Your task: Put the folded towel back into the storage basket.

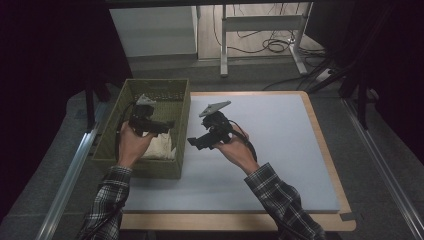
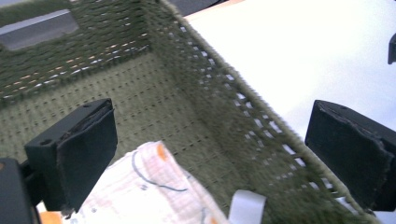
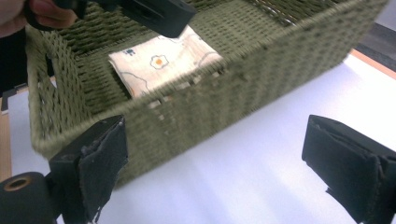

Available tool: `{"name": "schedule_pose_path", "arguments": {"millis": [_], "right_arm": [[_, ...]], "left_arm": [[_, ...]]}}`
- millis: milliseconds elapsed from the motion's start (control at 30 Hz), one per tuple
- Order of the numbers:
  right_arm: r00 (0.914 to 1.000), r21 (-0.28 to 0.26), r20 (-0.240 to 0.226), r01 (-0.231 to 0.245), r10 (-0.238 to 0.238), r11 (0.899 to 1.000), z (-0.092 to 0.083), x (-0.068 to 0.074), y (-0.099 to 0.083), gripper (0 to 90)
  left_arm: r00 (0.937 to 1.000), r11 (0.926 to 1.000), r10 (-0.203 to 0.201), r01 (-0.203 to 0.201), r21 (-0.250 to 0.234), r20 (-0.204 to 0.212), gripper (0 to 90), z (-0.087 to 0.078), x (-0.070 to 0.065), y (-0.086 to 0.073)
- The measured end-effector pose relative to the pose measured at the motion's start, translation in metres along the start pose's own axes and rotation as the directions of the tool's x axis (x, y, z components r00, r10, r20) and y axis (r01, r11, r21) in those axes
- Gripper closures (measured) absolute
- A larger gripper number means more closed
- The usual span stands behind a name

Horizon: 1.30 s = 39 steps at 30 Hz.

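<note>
An olive woven basket (image 1: 177, 100) stands at the left edge of the white mat. A folded cream cloth (image 1: 161, 146) with a small printed pattern lies flat in its near end. My left gripper (image 1: 169, 124) hovers above the basket's inside, over the cloth, open and holding nothing. In the left gripper view its jaws (image 2: 219, 140) stand wide apart over the cloth (image 2: 144, 191) and the basket wall (image 2: 210, 93). My right gripper (image 1: 194, 142) hangs over the mat just right of the basket, open and empty. Its own view looks past the wide jaws (image 3: 224, 163) at the basket's side (image 3: 187, 116) and the cloth (image 3: 163, 63).
The white mat (image 1: 280, 150) covers a wooden tabletop (image 1: 332, 170), with bare mat to the right of the basket. A white tag (image 2: 245, 207) shows at the cloth's edge. Desk legs and cables (image 1: 260, 45) are on the floor behind. A metal rail (image 1: 70, 175) runs along the left.
</note>
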State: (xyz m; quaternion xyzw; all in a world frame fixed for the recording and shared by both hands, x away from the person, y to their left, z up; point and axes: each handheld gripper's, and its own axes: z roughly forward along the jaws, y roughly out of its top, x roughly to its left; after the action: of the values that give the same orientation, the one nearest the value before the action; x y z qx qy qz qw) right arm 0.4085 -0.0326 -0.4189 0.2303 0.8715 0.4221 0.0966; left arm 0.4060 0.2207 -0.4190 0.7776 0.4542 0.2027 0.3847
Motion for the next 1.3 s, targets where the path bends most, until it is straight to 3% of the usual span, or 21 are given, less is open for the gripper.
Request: {"name": "schedule_pose_path", "arguments": {"millis": [433,867,933,1067,1300], "right_arm": [[0.9990,0.001,0.026,-0.038,0.038,0.999,-0.037,-0.020,-0.041,6.6],[0.9955,-0.004,0.071,-0.062,0.062,0.998,-0.077,-0.034,-0.080,6.6],[0.9949,-0.006,0.076,-0.066,0.067,0.998,-0.083,-0.035,-0.087,6.6],[0.9925,0.002,0.101,-0.070,0.069,0.998,-0.094,-0.039,-0.100,6.6],[0.9884,-0.018,0.113,-0.100,0.102,0.995,-0.114,-0.044,-0.124,6.6]], "left_arm": [[0.9973,0.9983,0.059,-0.059,0.002,0.045,1.1,0.010,-0.045,0.006],[0.9886,0.9930,0.117,-0.116,-0.021,0.094,0.3,0.016,-0.098,0.005],[0.9860,0.9935,0.113,-0.111,-0.024,0.122,0.3,0.015,-0.106,0.005],[0.9797,0.9890,0.148,-0.147,-0.018,0.135,0.2,0.018,-0.124,0.006],[0.9717,0.9876,0.157,-0.154,-0.031,0.177,0.1,0.029,-0.148,0.002]]}}
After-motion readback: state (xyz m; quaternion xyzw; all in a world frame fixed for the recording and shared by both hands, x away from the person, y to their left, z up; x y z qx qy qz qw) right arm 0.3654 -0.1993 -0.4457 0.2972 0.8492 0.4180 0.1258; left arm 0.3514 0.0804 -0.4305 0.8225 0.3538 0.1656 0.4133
